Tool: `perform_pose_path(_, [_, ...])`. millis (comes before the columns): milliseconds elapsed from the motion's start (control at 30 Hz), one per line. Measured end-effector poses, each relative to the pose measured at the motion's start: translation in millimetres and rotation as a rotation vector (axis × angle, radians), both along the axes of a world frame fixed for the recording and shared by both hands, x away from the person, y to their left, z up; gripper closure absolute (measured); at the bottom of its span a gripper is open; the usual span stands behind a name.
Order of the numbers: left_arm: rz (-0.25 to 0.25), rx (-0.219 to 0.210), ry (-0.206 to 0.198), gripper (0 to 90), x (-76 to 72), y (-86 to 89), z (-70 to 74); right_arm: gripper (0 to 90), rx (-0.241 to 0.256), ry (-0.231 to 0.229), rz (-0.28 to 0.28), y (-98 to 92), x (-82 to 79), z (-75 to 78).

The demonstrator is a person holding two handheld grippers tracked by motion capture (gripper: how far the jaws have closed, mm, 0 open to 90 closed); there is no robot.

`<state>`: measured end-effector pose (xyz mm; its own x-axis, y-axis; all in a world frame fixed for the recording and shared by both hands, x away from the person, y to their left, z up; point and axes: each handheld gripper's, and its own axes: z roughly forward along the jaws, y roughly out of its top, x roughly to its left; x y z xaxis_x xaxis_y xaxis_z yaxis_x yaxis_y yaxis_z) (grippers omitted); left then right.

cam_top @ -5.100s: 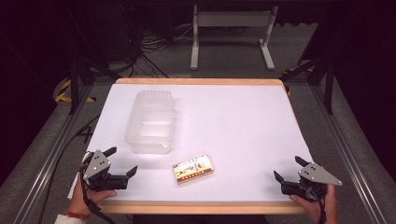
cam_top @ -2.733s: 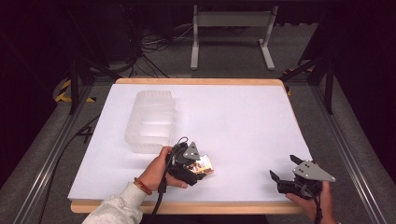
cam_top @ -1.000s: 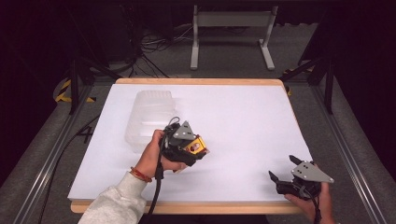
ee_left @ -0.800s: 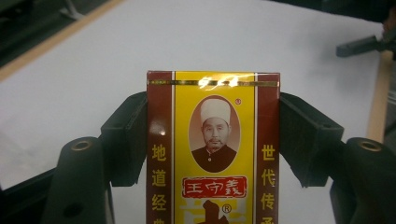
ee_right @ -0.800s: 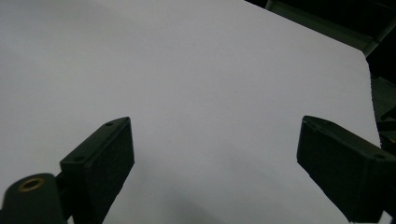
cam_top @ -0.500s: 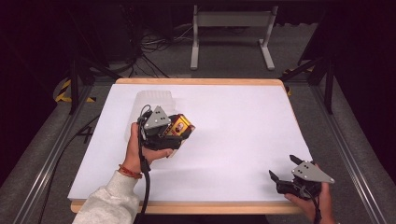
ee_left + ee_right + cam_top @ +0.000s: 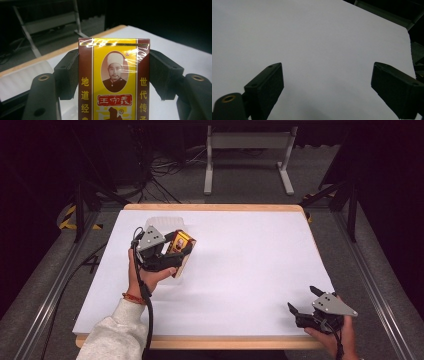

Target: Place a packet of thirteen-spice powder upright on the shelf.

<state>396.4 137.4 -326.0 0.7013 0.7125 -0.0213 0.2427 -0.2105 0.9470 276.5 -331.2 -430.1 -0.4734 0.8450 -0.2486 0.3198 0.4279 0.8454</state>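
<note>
High view overhead — claw views close, sharing table (image 7: pixel 240 270).

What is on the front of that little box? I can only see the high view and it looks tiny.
Observer: The left gripper view shows the box with a yellow front, dark red side bands, Chinese characters and an oval portrait of a person in a white cap.
Operator: Is it squeezed tight?
Observer: Both black pads of the left gripper press flat on the box's two side edges.
Operator: Is the other gripper holding anything?
Observer: No. The right gripper has its jaws wide apart over the bare white table.
</note>
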Motion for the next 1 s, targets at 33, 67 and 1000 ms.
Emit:
perform_pose_path(33, [0.006, -0.001, 0.003, 32.6, 1.5, 1.2, -0.8, 11.8, -0.002, 0.000, 0.001, 0.1, 0.1, -0.1])
perform_pose_path(67, [0.017, -0.001, 0.004, 32.6, 3.1, 2.7, -1.6, 11.7, -0.002, 0.001, 0.001, 0.4, 0.0, -0.3])
perform_pose_path(1000, [0.154, -0.160, 0.086, 32.4, 37.8, 26.1, -41.1, 11.6, -0.010, 0.004, 0.003, 1.2, 0.2, -1.0])
